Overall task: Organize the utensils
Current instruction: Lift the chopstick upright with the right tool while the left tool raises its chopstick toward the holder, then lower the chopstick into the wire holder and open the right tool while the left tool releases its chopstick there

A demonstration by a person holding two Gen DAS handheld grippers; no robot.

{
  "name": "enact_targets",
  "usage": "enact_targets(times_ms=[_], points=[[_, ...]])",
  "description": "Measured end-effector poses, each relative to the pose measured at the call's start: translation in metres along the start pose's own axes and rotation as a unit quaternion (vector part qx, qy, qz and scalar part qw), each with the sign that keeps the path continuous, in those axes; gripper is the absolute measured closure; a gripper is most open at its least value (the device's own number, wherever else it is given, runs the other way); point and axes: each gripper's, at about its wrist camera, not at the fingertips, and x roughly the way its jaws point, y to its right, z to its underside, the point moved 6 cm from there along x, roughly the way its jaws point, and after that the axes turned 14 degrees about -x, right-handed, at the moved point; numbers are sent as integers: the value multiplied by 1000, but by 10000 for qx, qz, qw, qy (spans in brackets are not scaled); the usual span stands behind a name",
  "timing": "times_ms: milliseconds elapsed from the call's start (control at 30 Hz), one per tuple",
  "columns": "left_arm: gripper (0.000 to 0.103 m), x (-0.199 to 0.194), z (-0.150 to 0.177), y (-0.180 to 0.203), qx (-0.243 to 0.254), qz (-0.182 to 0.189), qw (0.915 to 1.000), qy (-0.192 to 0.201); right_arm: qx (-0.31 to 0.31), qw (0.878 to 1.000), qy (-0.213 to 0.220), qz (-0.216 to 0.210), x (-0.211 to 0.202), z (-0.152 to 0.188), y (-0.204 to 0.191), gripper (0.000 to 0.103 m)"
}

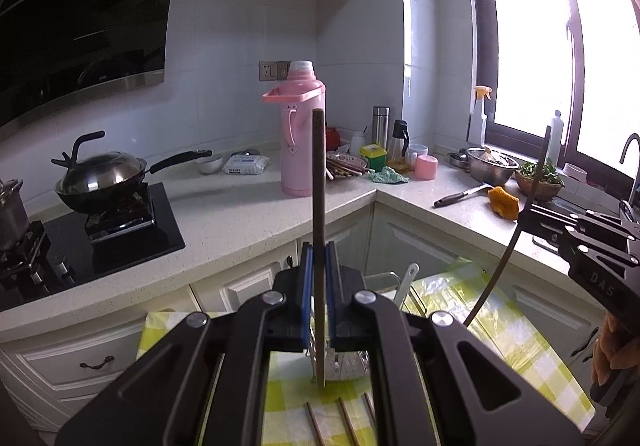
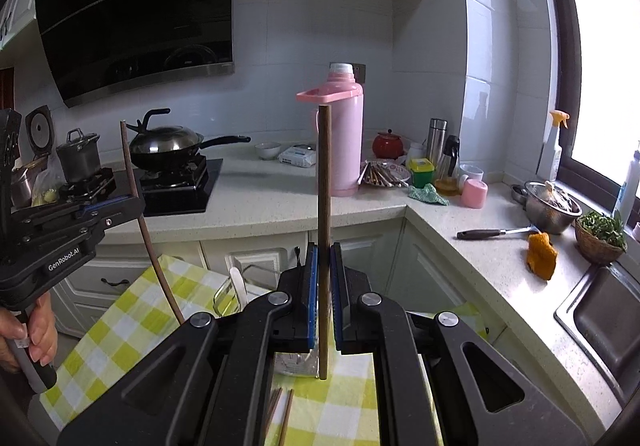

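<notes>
Left gripper (image 1: 319, 278): nearest the lens in its own view, blue-padded fingers (image 1: 307, 286) clamped on an upright brown chopstick (image 1: 319, 206) that stands well above and below the pads.
Right gripper (image 2: 324, 282): fingers likewise pinched on a second upright chopstick (image 2: 324, 186); in the left view it shows at the right edge, gripping that stick mid-length.
Hand (image 2: 38, 330): wraps the left gripper's handle at the near left of the right view.
Loose chopsticks (image 1: 344, 422): three lie on the yellow-and-white checked tablecloth (image 1: 520, 350) just below the held stick's lower tip; two show in the right view.
Wire utensil rack (image 2: 240, 286): on the cloth beyond the grippers, a white utensil handle (image 1: 408, 282) leaning out of it.
Countertop (image 1: 240, 214): pale speckled stone, wrapping the far corner.
Pink thermos (image 1: 298, 134): upright at the middle of the counter.
More chopsticks (image 2: 380, 174): bundled on a plate just right of the thermos.
Wok with lid (image 1: 102, 174): on the left burner.
Knife (image 2: 492, 233): on the right counter, near an orange cloth (image 2: 541, 254).
Sink (image 2: 600, 318): far right.
</notes>
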Motion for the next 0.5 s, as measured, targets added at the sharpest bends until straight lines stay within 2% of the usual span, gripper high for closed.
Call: enact_targets(times_ms=[267, 500], points=[[97, 35, -24, 15, -68, 51, 9998, 158, 150, 9994, 281, -163, 35, -34, 4, 95], [97, 86, -12, 10, -251, 73, 9996, 53, 252, 9986, 18, -470, 93, -24, -7, 95]])
